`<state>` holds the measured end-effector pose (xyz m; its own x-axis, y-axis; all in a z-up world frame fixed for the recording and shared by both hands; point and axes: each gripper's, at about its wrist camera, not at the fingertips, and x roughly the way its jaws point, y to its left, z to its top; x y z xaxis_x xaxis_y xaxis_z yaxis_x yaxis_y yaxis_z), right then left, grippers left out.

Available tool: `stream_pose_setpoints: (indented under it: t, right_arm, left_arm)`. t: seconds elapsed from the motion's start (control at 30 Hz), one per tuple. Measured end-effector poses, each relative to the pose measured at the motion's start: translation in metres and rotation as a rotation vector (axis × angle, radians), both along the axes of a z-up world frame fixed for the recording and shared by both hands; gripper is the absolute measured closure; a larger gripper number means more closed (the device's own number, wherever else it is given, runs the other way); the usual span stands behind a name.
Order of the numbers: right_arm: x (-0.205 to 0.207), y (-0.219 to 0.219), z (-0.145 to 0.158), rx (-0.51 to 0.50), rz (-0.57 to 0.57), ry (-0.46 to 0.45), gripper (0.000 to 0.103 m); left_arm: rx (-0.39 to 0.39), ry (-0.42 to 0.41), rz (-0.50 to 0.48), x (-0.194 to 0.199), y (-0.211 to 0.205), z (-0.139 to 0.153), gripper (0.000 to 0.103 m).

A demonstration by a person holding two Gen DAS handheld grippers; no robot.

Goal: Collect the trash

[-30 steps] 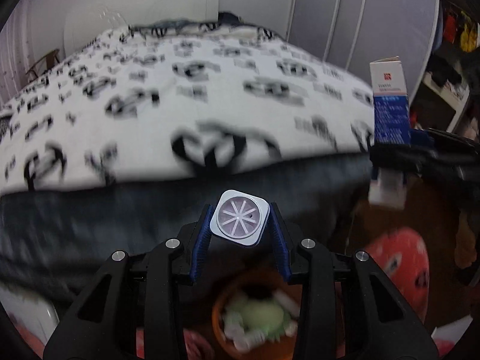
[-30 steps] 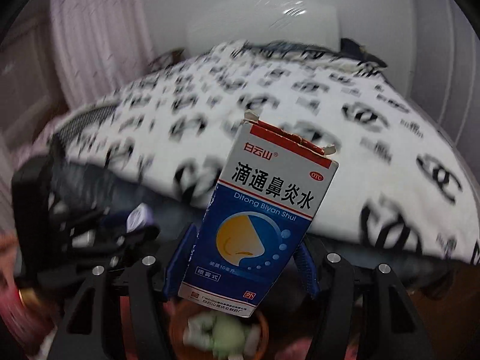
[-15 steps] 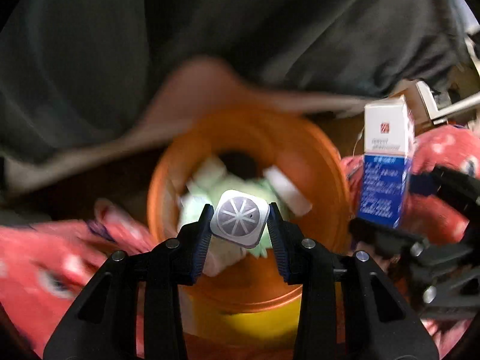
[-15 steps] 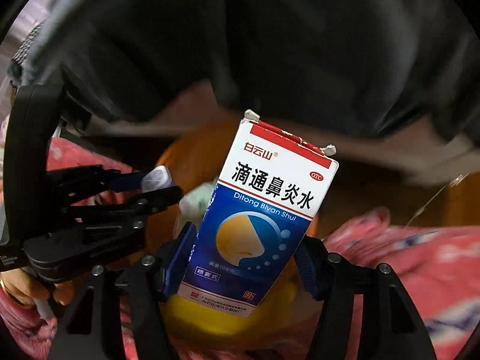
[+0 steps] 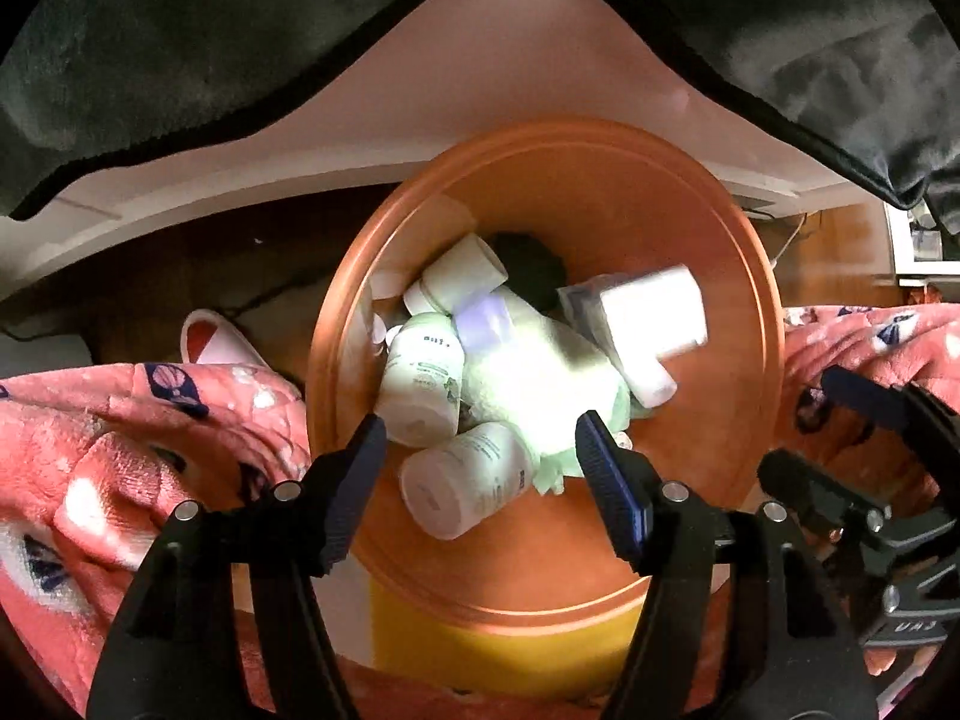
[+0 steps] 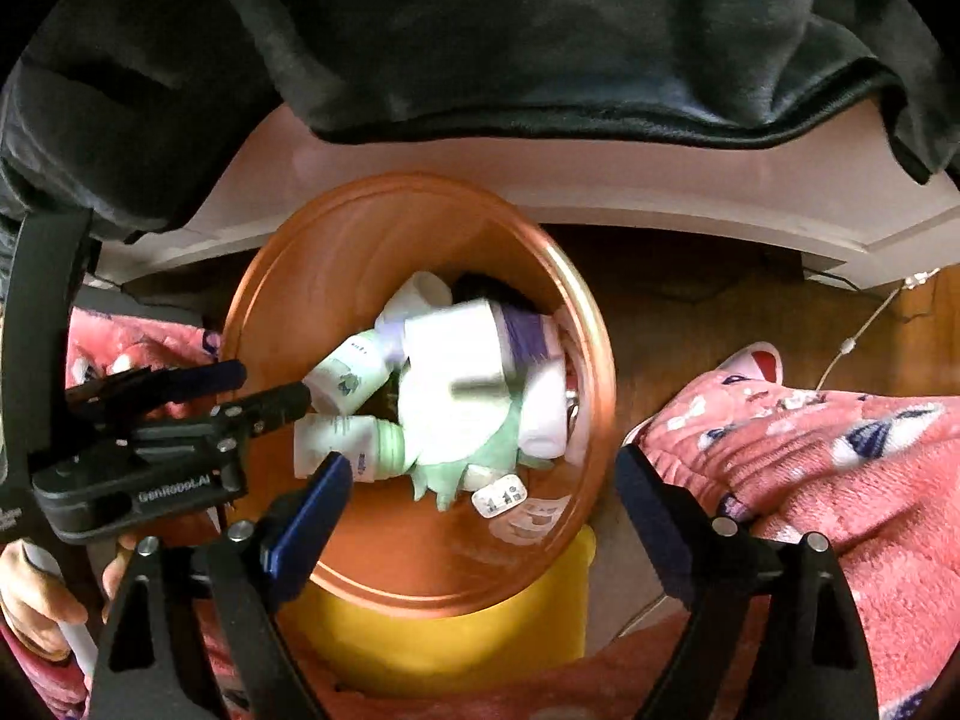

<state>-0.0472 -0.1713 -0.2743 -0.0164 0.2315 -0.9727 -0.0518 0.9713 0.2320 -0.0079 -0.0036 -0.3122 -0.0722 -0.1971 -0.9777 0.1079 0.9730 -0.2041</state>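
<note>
Orange bin (image 5: pixel 744 324) brimming with white bottles (image 5: pixel 465 483); both grippers (image 5: pixel 480 450) (image 6: pixel 480 480) hover over its rim, jaws just sprung apart, nothing gripped. "GenRobot.AI" shows on the left one.

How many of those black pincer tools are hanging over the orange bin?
2. The left gripper hangs over the orange bin's near rim; the right gripper is beside it, over the same bin. Both are open and hold nothing.

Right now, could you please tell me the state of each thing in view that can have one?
left gripper: jaws just opened, nothing between them
right gripper: jaws just opened, empty
orange bin: uncovered, partly filled with trash
white box: blurred, above the pile in the bin
white bottles: lying on their sides in the bin
</note>
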Motion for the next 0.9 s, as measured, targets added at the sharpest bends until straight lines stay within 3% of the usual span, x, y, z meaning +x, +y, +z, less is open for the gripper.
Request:
stream_pose_setpoints:
  t: [0.2, 0.33, 0.47, 0.6, 0.77, 0.9]
  right_arm:
    - [-0.002, -0.009, 0.015, -0.010, -0.062, -0.069, 0.016]
    - [-0.003, -0.020, 0.043, -0.007, -0.110, -0.191, 0.015]
    - [-0.005, -0.018, 0.093, -0.096, -0.075, -0.386, 0.014]
    - [0.000, -0.020, 0.149, -0.074, -0.084, -0.524, 0.012]
    - [0.000, -0.019, 0.236, -0.057, -0.095, -0.764, 0.006]
    - [-0.004, -0.018, 0.294, -0.066, -0.111, -0.951, 0.005]
  left_arm:
    - [0.038, -0.070, 0.017, 0.003, 0.003, 0.014, 0.039]
    - [0.101, -0.221, 0.025, 0.002, 0.006, 0.050, 0.039]
    - [0.143, -0.406, 0.021, -0.003, 0.010, 0.105, 0.038]
    - [0.148, -0.574, 0.067, -0.004, 0.017, 0.167, 0.031]
    - [0.189, -0.826, 0.097, -0.009, 0.020, 0.255, 0.017]
    - [0.168, -0.985, 0.150, -0.015, 0.026, 0.317, 0.012]
